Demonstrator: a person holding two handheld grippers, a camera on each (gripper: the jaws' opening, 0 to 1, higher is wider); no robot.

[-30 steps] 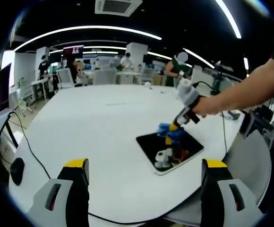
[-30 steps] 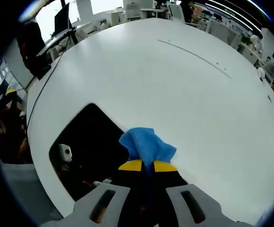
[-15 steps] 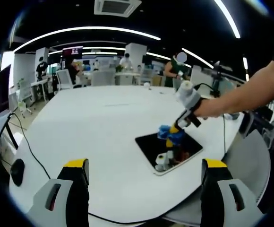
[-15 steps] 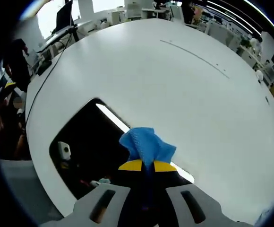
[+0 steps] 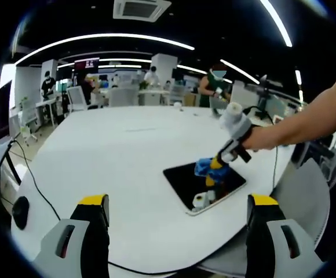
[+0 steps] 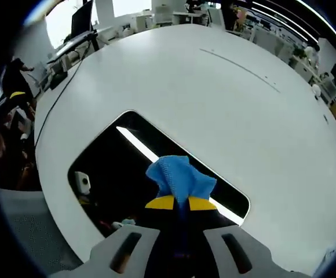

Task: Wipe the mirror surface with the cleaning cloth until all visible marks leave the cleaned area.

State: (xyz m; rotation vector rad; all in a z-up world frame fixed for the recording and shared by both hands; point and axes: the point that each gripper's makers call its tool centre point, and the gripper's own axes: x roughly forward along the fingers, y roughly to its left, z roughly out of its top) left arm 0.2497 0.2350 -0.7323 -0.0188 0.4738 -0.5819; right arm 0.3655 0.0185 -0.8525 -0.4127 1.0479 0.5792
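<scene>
Right gripper (image 6: 176,204) pinches the blue cleaning cloth (image 6: 178,176) over the mirror (image 6: 116,165) to wipe it, while left gripper (image 5: 176,200) idles, jaws apart.

Grey tongs (image 6: 175,202) with yellow-tipped black jaws; bare forearm (image 5: 307,120), dark sleeve edge.

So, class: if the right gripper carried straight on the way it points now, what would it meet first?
Most likely the mirror. The right gripper, shut on the blue cloth, points down at the dark glass lying on the white table. The cloth would touch first, if it is not touching already; depth is unclear.
</scene>
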